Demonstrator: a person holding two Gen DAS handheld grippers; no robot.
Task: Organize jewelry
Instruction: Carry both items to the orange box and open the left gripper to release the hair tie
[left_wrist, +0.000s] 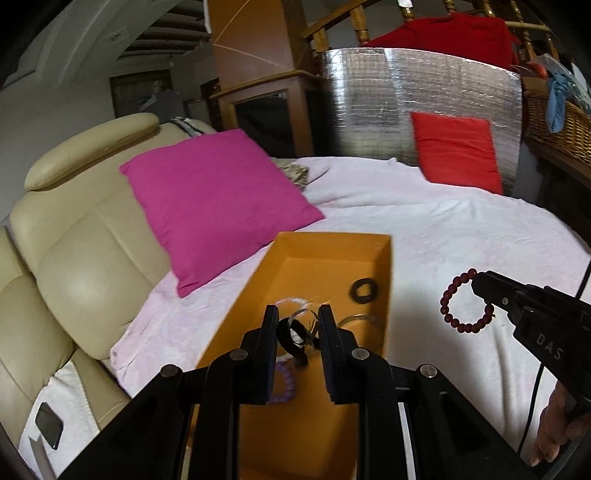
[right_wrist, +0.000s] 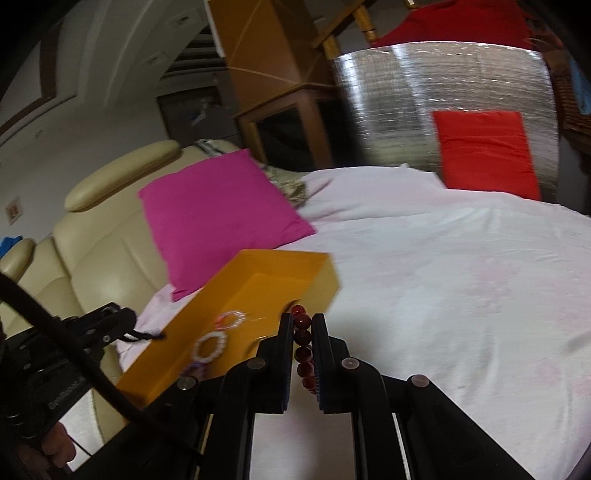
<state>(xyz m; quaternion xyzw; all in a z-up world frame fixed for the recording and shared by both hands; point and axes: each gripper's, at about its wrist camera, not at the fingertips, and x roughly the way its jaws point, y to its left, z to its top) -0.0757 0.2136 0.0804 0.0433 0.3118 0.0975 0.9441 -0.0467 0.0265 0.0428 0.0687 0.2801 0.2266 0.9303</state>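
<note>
Bracelet (left_wrist: 466, 303) of dark red beads, which we see hanging as a ring from the right gripper (right_wrist: 303, 325); the fingers are clamped on its beads and it is held in the air. The orange box (left_wrist: 258, 291) lies to the left of that bracelet, its long axis running near to far, and its right wall stands between the beads and the box floor. We judge that the coming move carries the beads leftward over that wall before release. The right gripper is the nearer to this job. The left gripper (left_wrist: 297, 321) hangs over the near half of the box with its fingers partly apart; a black band (left_wrist: 291, 338) sits between them, but we cannot tell whether they grip it. On the box floor we note a black ring (left_wrist: 364, 290), a clear bangle (left_wrist: 295, 308), a purple bead bracelet (left_wrist: 284, 384) and a white bead bracelet (right_wrist: 208, 347). The box rests on a pale pink blanket (left_wrist: 443, 229). A magenta cushion (left_wrist: 218, 203) lies far left, a red cushion (left_wrist: 456, 149) far right against a silver panel (left_wrist: 406, 88), and a cream leather sofa (left_wrist: 66, 236) at the left.
</note>
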